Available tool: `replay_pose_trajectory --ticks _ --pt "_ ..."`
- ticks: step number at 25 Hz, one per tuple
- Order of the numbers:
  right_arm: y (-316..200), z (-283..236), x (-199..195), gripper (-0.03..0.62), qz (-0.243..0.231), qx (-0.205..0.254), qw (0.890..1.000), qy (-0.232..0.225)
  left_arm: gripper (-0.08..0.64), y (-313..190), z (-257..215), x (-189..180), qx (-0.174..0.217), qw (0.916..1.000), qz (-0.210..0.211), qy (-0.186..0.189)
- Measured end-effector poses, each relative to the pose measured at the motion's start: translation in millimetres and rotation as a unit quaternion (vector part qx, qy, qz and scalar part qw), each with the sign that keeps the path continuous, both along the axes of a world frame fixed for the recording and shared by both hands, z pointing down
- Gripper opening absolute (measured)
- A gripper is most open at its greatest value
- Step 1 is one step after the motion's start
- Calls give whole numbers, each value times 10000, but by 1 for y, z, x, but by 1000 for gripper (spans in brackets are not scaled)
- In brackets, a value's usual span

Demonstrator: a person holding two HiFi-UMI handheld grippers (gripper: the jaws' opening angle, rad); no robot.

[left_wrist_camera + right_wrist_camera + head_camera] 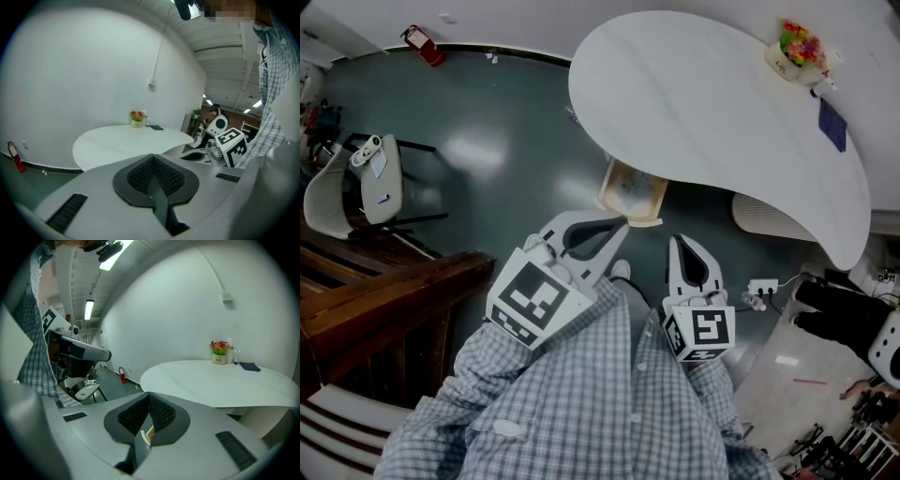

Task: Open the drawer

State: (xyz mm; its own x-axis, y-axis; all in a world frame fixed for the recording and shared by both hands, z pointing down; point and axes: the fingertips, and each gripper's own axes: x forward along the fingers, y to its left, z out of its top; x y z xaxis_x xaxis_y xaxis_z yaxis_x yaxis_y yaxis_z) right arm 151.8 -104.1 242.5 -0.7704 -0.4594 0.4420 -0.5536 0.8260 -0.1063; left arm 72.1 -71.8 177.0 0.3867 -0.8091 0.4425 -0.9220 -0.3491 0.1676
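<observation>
Pale wood drawer point(632, 191) hung under the near rim of the white table point(712, 103), jutting part-way out. It looked light and stiff, probably best hooked at its front lip, since no handle could be made out. Left gripper point(617, 227) sat at that lip and right gripper point(679, 244) just beside, both with jaws pressed together on nothing; bare green floor point(506, 141) left room to pull back.

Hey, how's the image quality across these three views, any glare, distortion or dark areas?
Head view: dim overall, bent by the wide lens, with a pale glare patch on the green floor. Left gripper view: black rounded corners, the white table reasonably sharp. Right gripper view: same dark corners, the ceiling light blown out.
</observation>
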Motion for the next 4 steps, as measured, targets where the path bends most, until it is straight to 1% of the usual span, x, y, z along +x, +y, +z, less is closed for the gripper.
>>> replay_pose_trajectory --ticks 4 --pt "0 0 1 9 3 -33 10000 13 3 0 -2 0 11 10000 -13 -23"
